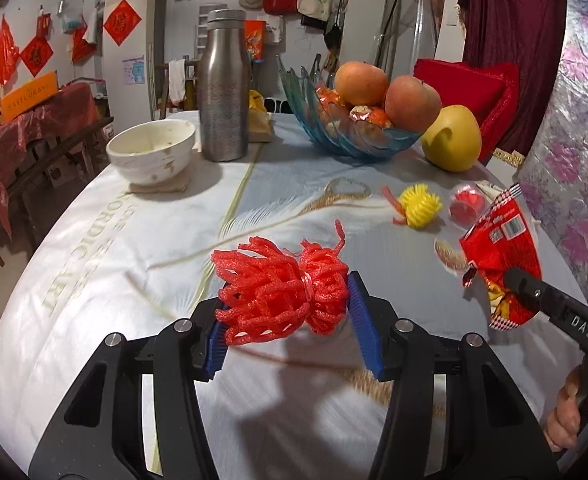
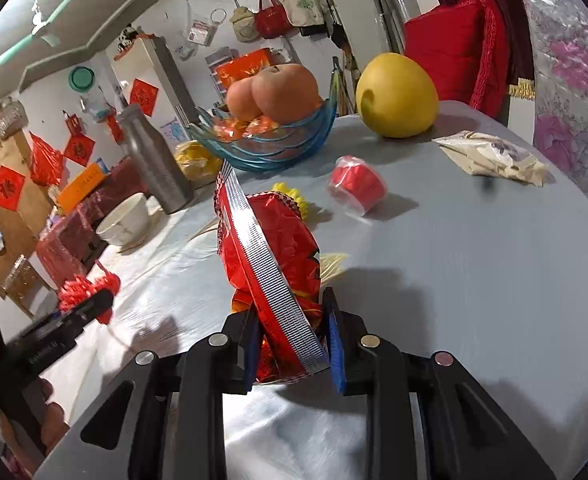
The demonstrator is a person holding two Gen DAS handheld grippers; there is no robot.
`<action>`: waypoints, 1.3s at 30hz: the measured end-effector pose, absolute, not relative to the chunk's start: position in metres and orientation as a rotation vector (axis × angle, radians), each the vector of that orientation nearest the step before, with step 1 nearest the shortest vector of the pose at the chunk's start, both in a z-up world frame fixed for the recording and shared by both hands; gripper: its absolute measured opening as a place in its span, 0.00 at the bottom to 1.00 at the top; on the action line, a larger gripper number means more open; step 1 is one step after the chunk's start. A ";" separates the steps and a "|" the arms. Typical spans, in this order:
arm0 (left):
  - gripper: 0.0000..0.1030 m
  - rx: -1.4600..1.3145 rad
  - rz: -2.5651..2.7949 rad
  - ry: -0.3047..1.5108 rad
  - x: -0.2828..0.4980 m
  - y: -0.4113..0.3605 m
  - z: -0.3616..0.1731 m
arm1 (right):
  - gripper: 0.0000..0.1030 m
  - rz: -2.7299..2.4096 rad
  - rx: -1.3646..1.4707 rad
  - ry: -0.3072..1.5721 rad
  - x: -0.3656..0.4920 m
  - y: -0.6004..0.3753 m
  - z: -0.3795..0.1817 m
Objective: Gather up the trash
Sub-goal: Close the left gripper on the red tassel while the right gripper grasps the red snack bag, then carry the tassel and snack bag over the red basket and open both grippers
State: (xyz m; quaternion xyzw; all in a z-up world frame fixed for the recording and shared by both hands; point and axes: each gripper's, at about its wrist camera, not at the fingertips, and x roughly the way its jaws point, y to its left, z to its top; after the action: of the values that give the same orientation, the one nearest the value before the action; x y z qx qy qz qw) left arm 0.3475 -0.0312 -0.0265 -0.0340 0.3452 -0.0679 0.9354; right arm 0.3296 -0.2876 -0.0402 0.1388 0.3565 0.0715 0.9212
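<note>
Blue-padded fingers of my left gripper are pinching red foam fruit netting; right gripper is clamping a red snack wrapper, both lifted off the counter for binning.

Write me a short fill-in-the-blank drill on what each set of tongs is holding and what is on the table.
1. The left tongs grip a red foam ____.
2. The right tongs grip a red snack ____.
3. The two apples sit in a blue glass ____.
4. Beside the white bowl stands a metal ____.

Missing words: net; wrapper; bowl; bottle
</note>
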 end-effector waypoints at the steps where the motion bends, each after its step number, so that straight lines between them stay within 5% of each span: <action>1: 0.51 -0.069 -0.136 0.706 0.346 -0.031 -0.027 | 0.27 0.150 0.288 0.732 0.328 -0.287 -0.040; 30: 0.51 -0.056 -0.092 0.719 0.329 -0.022 -0.032 | 0.28 0.155 0.384 0.751 0.308 -0.301 -0.044; 39: 0.52 -0.109 -0.174 0.662 0.220 0.023 -0.002 | 0.28 0.317 0.280 0.669 0.179 -0.273 -0.001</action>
State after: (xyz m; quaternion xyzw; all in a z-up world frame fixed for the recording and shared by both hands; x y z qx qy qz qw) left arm 0.2196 0.0231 -0.0017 -0.0536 0.3242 -0.0853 0.9406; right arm 0.1789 -0.2726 -0.0009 0.1362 0.3256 0.1545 0.9228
